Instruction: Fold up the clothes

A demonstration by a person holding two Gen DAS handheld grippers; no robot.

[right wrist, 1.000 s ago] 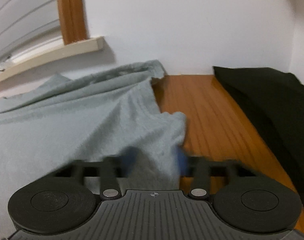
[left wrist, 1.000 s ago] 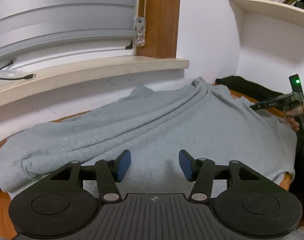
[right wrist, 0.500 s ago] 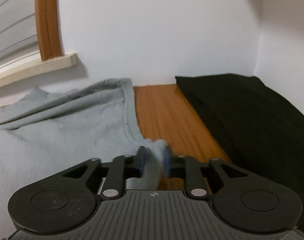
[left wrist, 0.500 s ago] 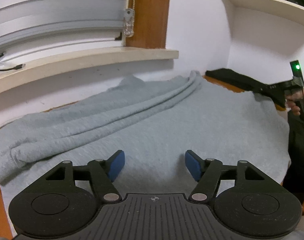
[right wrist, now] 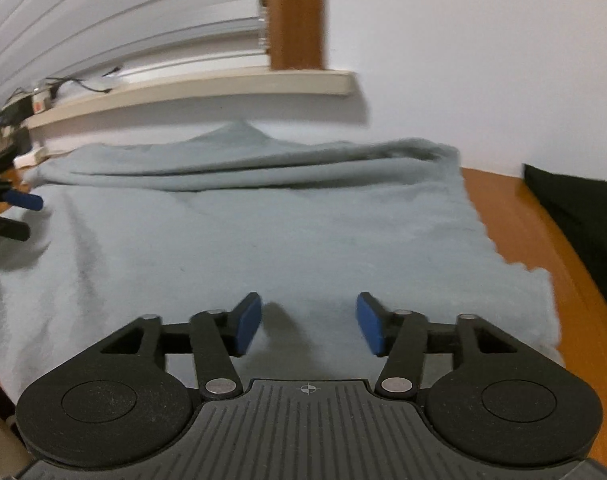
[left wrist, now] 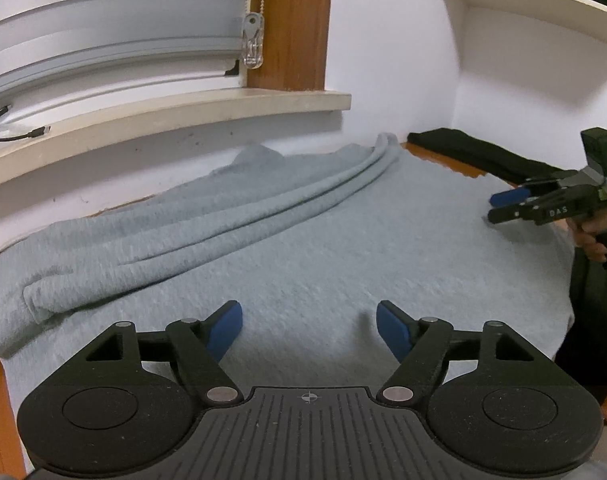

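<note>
Left wrist view had the left gripper (left wrist: 309,330) spread wide above the near part of the grey garment (left wrist: 323,248), its jaws just having opened further with only flat cloth below them, nothing pinched. Right wrist view had the right gripper (right wrist: 308,322) likewise parted over the garment's near right part, its jaws just having opened and empty. The garment lay spread on the wooden table (right wrist: 503,216), a long fold bunched along its far edge below the window sill (left wrist: 207,106). A black cloth (right wrist: 575,204) lay at far right, apart from the garment. A shelf (left wrist: 535,4) hung at upper right.
</note>
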